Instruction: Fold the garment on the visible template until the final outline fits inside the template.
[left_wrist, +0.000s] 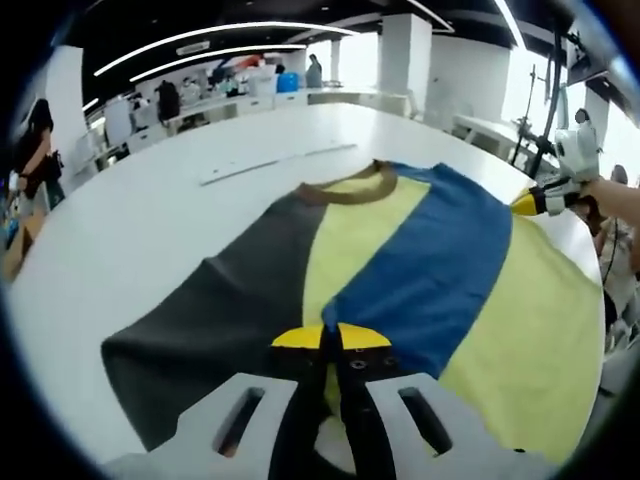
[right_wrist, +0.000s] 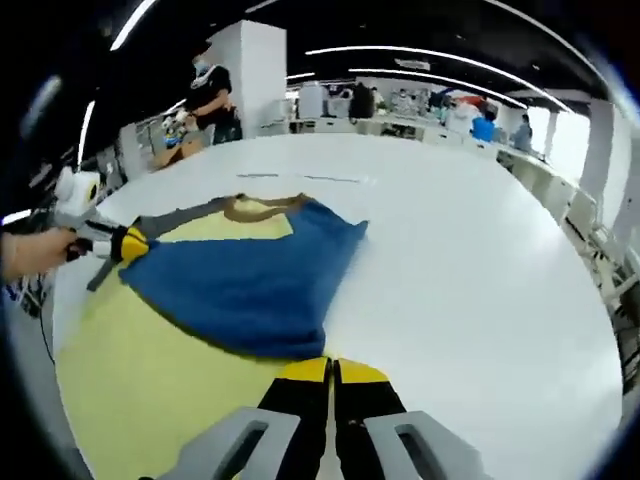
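Yellow-blue-grey garment (left_wrist: 400, 270) lies flat on white table (left_wrist: 150, 210), blue fold pinched at both ends: left gripper (left_wrist: 331, 336) and right gripper (right_wrist: 331, 371) tips pressed together on the fabric edge.

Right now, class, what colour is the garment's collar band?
Brown, a thin band at the collar of the garment, clearest in the left gripper view.

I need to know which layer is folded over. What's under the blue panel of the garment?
The blue panel lies over the yellow part and grey part of the garment; what it covers is hidden.
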